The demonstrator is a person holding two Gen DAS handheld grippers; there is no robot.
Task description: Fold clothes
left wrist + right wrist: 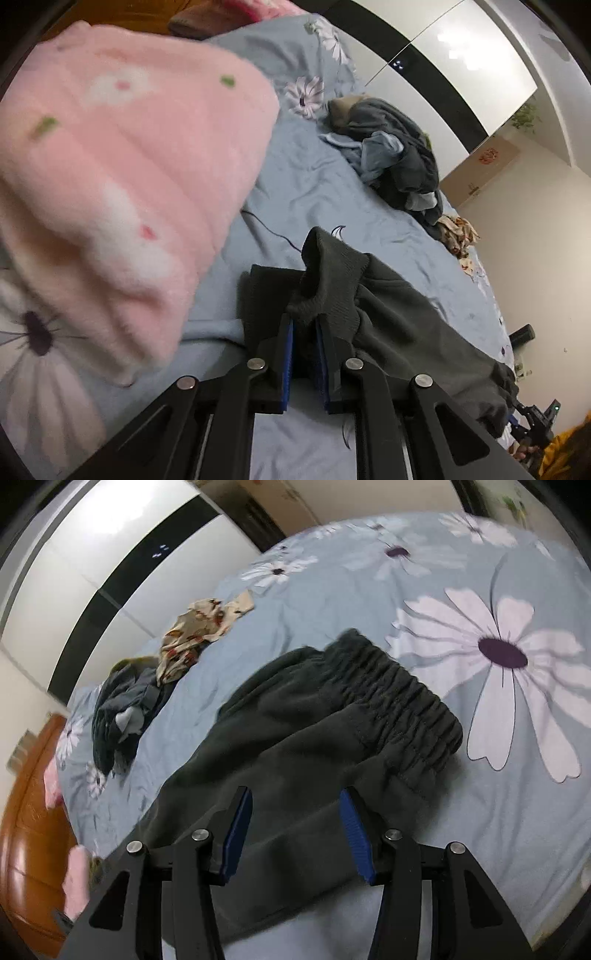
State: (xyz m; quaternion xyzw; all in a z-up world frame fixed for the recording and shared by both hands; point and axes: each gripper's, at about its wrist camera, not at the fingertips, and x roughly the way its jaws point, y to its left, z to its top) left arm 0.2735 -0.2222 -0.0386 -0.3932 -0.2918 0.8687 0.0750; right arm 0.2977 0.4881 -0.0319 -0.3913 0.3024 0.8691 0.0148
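You have the dark grey-green fleece trousers (295, 746) stretched out across the pale blue bedsheet printed with white daisies (517, 830), and so far they look laid out rather than folded. Your left gripper (304, 332) is pinching a ribbed knit cuff (328, 280) at the leg end of the trousers: the blue pads are drawn close together with the fabric bunched up between them and standing above the fingers. Your right gripper (295, 834) hangs over the upper part of the trousers, near the gathered elastic waistband (402, 698), with its blue pads spread well apart and nothing caught between them; the cloth lies flat under the gap.

Judging from this, you are at the start of this garment's first fold: one end is secured, the other end is not yet taken.

Plenty remains beyond it. A crumpled heap of dark grey and light blue clothes (395, 155) sits further up the bed, unsorted, and a small cream cloth with a red and brown print (195, 631) lies loose near it. A fluffy pink blanket with white flowers (122, 177) fills the left side of the left wrist view, lying on the bed beside the trousers; whether it is part of your job, I cannot tell.
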